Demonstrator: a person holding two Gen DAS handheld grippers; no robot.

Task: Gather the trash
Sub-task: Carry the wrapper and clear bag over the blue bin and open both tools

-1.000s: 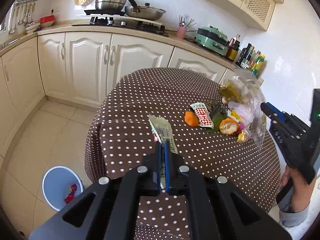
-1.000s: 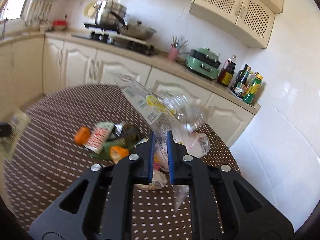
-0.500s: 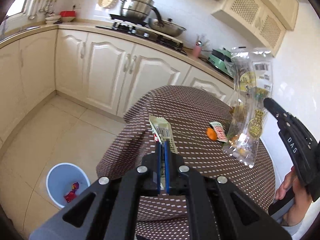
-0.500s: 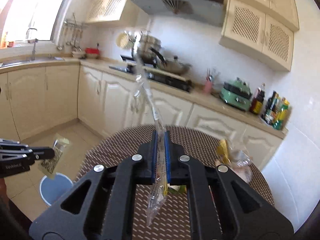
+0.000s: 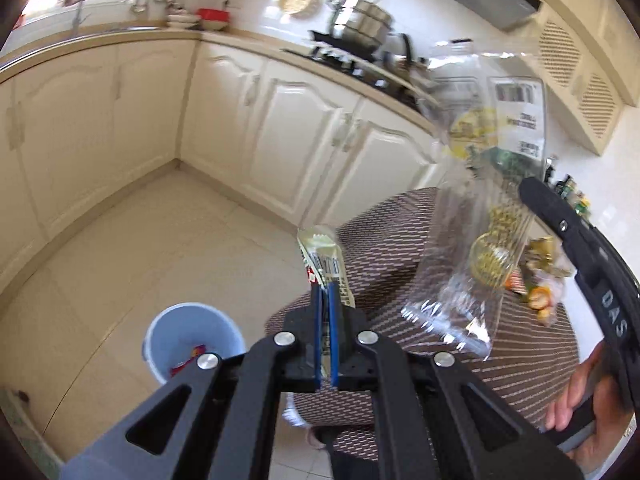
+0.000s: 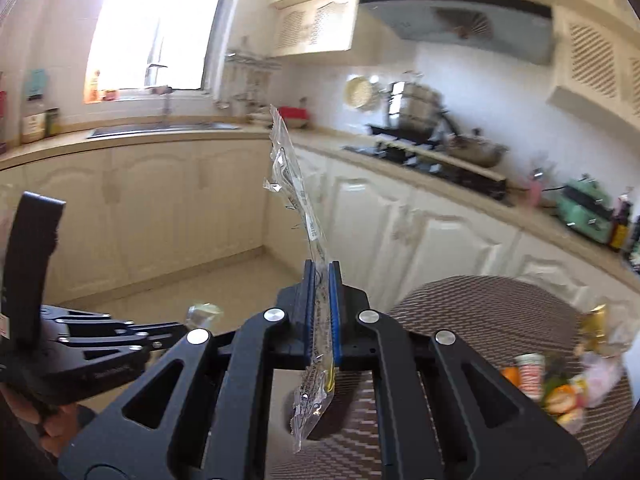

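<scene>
Roughly by size: one run of cream cabinets (image 5: 280,120) lines the far wall and wraps round the left corner, with one stove holding stacked pots (image 5: 360,20) on the counter. One round table (image 5: 460,320) with a brown dotted cloth sits to the right, near side. One pale blue bin (image 5: 192,340) stands on the tiled floor left of the table, with a bit of red trash lying inside.

Two grippers, both up in the air over the table's left edge. Left gripper (image 5: 325,300) has its blue pads pinched together on one cream snack wrapper (image 5: 322,256), which sticks up from the tips, right of and above the bin, not over it. Right gripper (image 6: 322,280) is clamped on one clear plastic bag (image 6: 298,188); in the left wrist view that bag (image 5: 476,216) hangs wide with yellow print and a white label, and it blocks part of the stove and the table's far side. Seen from the right wrist, the bag is edge-on, rising far above the tips and drooping below them.

One small pile of leftover trash (image 6: 560,380) lies on the table's right side: orange bits, a red-white packet, green scraps. Count unclear, blurred.

One green appliance (image 6: 584,208) and a few bottles stand on the counter, far right.
</scene>
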